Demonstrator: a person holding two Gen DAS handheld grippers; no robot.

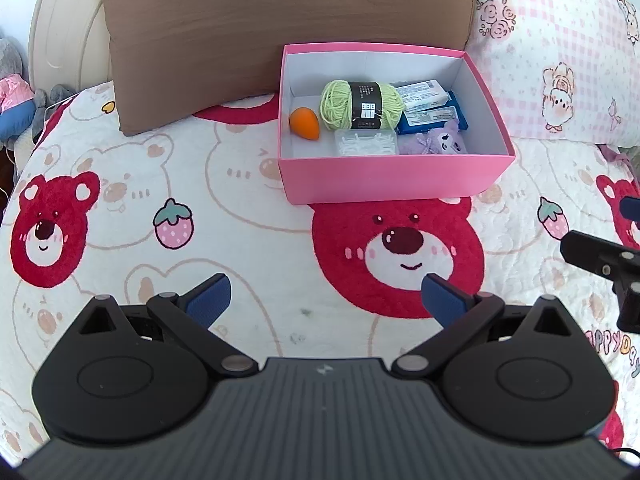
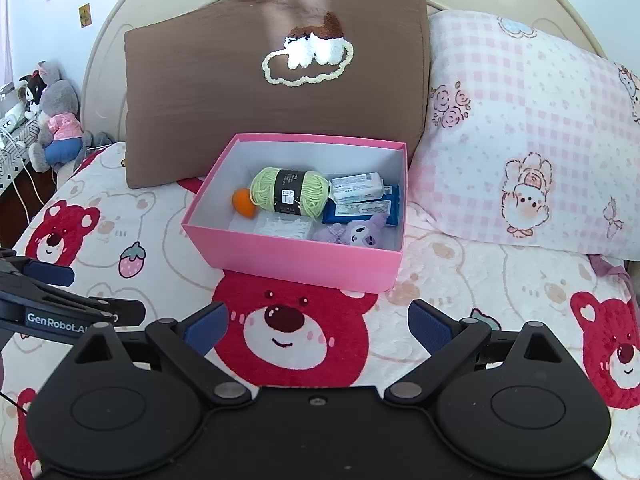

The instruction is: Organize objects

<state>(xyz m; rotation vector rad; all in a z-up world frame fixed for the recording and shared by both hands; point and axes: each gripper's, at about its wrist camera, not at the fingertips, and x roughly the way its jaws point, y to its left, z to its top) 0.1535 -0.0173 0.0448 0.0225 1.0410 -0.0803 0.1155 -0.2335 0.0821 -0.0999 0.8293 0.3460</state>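
Observation:
An open pink box (image 1: pixel 384 182) (image 2: pixel 296 258) stands on the bear-print bedspread. Inside lie a green yarn skein (image 1: pixel 362 105) (image 2: pixel 290 192), an orange egg-shaped sponge (image 1: pixel 305 123) (image 2: pixel 243 202), a clear plastic case (image 1: pixel 366 143) (image 2: pixel 282 226), white and blue packets (image 1: pixel 430 108) (image 2: pixel 360 198) and a purple plush (image 1: pixel 438 142) (image 2: pixel 352 233). My left gripper (image 1: pixel 326 300) is open and empty, well in front of the box. My right gripper (image 2: pixel 318 326) is open and empty, just in front of the box. Each gripper shows at the other view's edge, the right one (image 1: pixel 600 258) and the left one (image 2: pixel 60 300).
A brown cushion (image 1: pixel 280 28) (image 2: pixel 276 80) leans on the headboard right behind the box. A pink checked pillow (image 1: pixel 560 60) (image 2: pixel 528 152) lies to its right. Plush toys (image 2: pixel 56 120) sit off the bed's left edge.

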